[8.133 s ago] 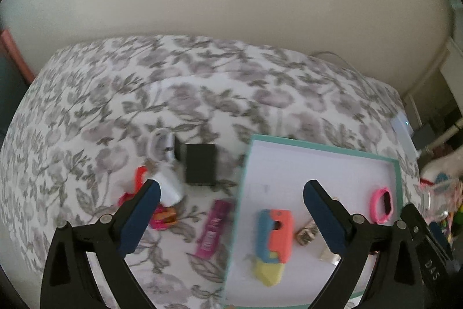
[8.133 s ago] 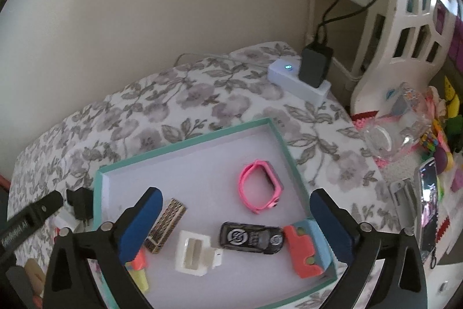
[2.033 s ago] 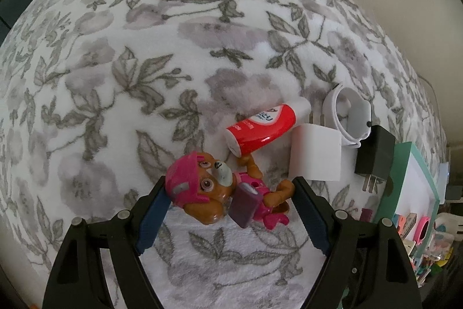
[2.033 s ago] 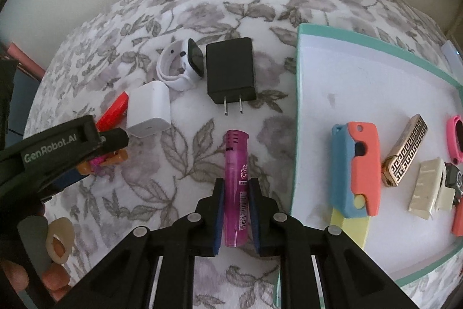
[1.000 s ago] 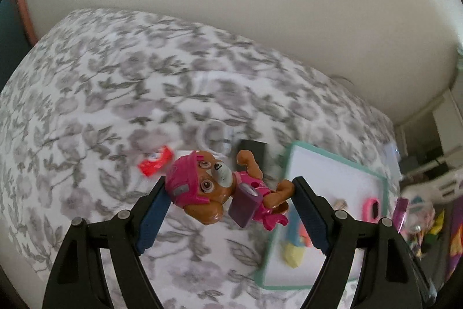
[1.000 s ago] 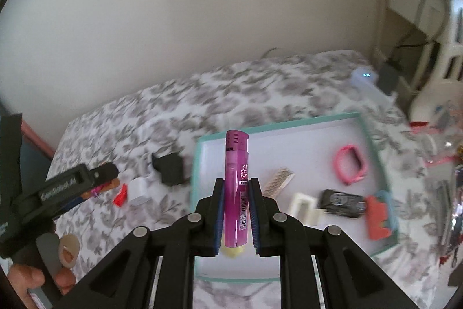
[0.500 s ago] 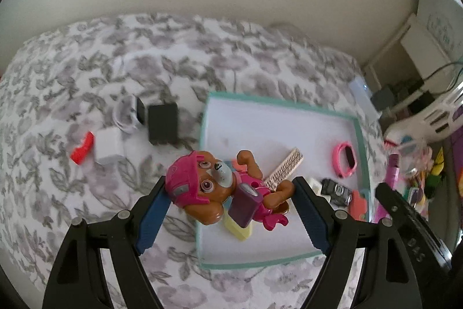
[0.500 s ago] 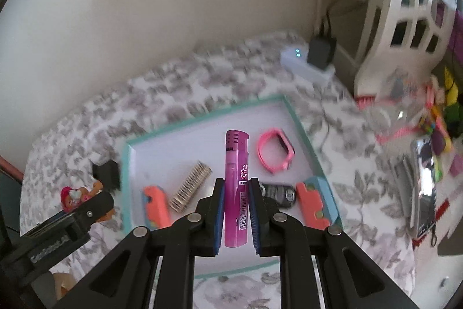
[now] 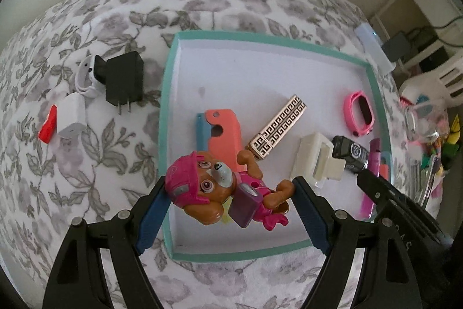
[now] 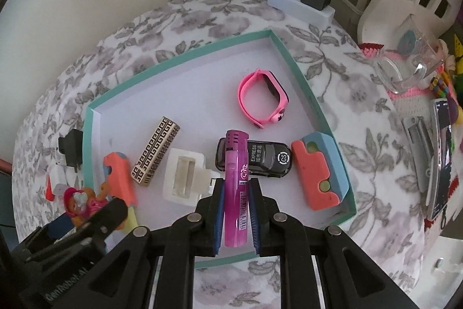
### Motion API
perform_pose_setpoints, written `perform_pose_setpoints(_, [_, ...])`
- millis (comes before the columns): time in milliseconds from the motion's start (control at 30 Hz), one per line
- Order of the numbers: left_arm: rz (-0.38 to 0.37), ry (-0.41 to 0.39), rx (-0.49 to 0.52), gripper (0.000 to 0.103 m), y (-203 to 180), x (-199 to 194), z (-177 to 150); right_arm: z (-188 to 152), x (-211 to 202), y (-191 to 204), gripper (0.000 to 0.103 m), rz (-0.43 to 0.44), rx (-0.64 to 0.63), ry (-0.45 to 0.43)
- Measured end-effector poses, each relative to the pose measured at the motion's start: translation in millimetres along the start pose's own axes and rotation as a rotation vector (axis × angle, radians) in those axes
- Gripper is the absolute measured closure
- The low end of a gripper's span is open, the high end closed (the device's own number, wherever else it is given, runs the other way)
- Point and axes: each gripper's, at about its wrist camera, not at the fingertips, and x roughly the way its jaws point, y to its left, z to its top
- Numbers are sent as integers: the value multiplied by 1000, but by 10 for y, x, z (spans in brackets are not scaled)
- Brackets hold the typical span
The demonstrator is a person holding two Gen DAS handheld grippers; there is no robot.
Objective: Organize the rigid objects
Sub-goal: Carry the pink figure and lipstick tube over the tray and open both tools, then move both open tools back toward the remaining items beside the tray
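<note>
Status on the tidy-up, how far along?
Done: six items lie in the teal tray, including the pink watch. In hand: left hand-held gripper holds the toy dog, right the purple tube. Left: black charger, white adapter.

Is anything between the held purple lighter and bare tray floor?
Partly. Right under the lighter lie the toy car and white clip. Bare tray floor is open farther back, left of the pink watch.
</note>
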Motion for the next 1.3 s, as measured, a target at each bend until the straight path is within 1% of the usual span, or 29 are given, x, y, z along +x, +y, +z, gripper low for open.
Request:
perform_pose_setpoints(200, [0, 29, 14, 19, -45, 93, -19, 6, 70, 34, 85, -2, -12, 23])
perform_pose_setpoints(433, [25, 47, 16, 19, -69, 176, -26, -1, 160, 48, 85, -7, -19, 53])
perform_pose_setpoints(700, [10, 63, -4, 19, -77, 247, 1, 19, 164, 58, 85, -10, -23, 51])
perform_pose_setpoints(800, [-2, 65, -11, 19, -56, 245, 11, 29, 157, 30, 76, -17, -9, 52])
perform_pose_setpoints(867, [-3, 65, -17, 19, -37, 231, 13, 33, 143, 20, 70, -20, -4, 47])
perform_pose_setpoints(1000, [-10, 56, -22, 18, 2, 165, 9, 51, 74, 31, 70, -20, -9, 25])
perform_pose_setpoints(1133, [-10, 27, -24, 18, 39, 48, 28, 68, -47, 35, 70, -15, -9, -9])
perform_pose_setpoints(1200, [-2, 10, -32, 17, 77, -10, 47, 86, -150, 44, 70, -12, -7, -42])
perform_pose_setpoints(1233, [8, -4, -42, 14, 113, -51, 60, 93, -188, 42, 70, -11, -6, -54])
perform_pose_setpoints(1267, [15, -18, -52, 12, 149, -90, 73, 98, -227, 48, 67, -9, -5, -67])
perform_pose_setpoints(1300, [20, -31, -62, 12, 188, -125, 91, 101, -282, 53, 65, -6, -6, -84])
